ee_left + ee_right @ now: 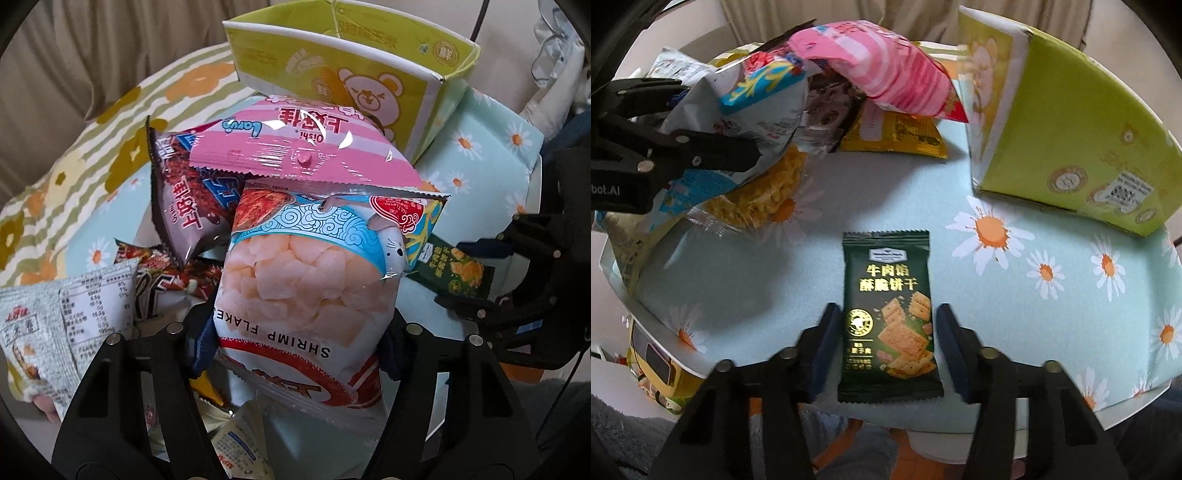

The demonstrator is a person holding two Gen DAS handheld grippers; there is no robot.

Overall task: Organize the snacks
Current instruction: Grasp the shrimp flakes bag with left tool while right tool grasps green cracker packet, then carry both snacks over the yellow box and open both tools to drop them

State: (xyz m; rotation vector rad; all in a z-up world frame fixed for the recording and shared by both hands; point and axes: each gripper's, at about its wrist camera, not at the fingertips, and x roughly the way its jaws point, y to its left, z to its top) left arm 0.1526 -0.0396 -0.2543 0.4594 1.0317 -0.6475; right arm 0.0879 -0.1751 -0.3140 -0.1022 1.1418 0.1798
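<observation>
Left gripper (299, 343): jaws closed on the lower end of the shrimp flakes bag (314, 280), which lies on top of the snack pile.
Right gripper (882, 350): jaws closed in on the dark green biscuit packet (890, 317), which lies flat and alone on the daisy-print tablecloth (1015, 295); pads at its two long edges.
Yellow-green box (1071, 147): stands open at the far side of the table; nothing visible inside.
Pink bag (295, 147), brown bag (184, 206), grey packet (74, 317): heaped together, unsorted.
Progress, as judged: barely begun; two items gripped, none boxed, the heap remaining.
</observation>
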